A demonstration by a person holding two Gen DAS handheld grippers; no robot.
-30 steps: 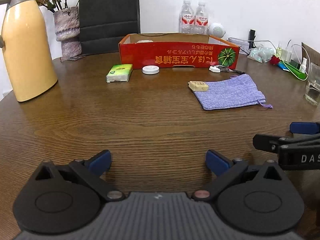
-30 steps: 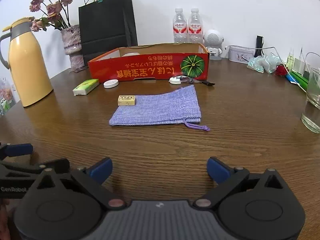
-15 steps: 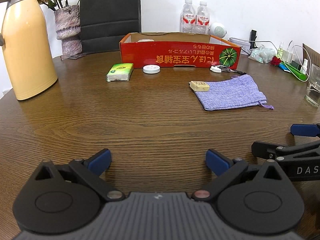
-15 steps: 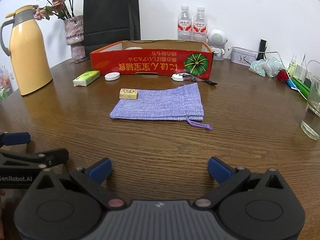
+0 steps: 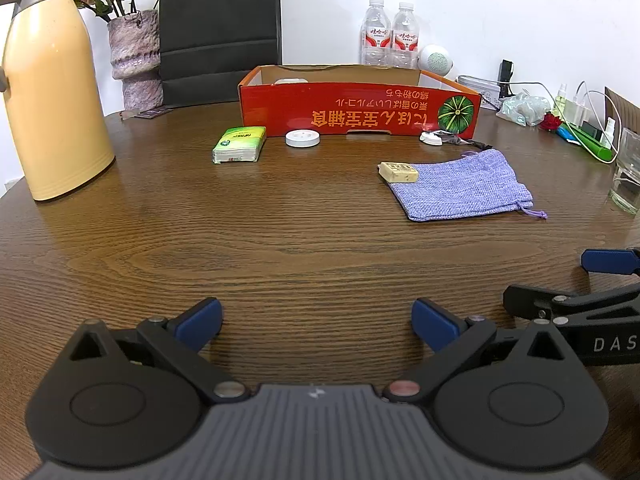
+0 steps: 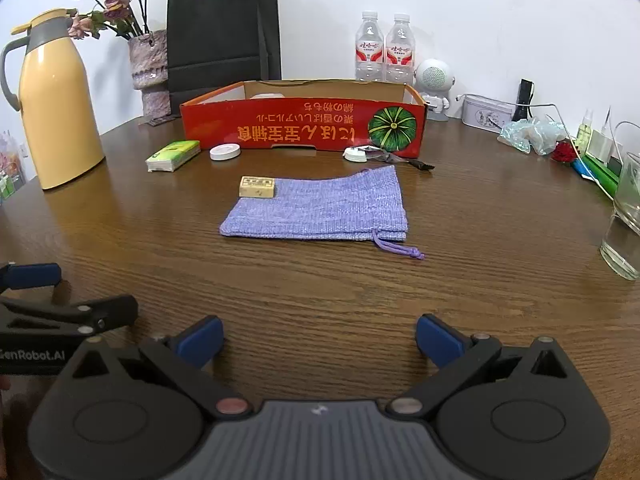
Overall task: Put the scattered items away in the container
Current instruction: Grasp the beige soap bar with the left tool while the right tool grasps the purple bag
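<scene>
A red cardboard box stands open at the back of the round wooden table. In front of it lie a green tissue pack, a white round lid, a small white cap, a dark clip, a cream block and a purple drawstring pouch. My left gripper and right gripper are both open and empty, low over the near table, far from the items.
A yellow thermos stands at the left, a vase and black paper bag behind. Two water bottles, a white speaker, a tin and cables line the back right. A water glass is at the right edge.
Both grippers have drifted slightly forward and lifted a little; the box and pouch look somewhat nearer. Nothing on the table has moved.
</scene>
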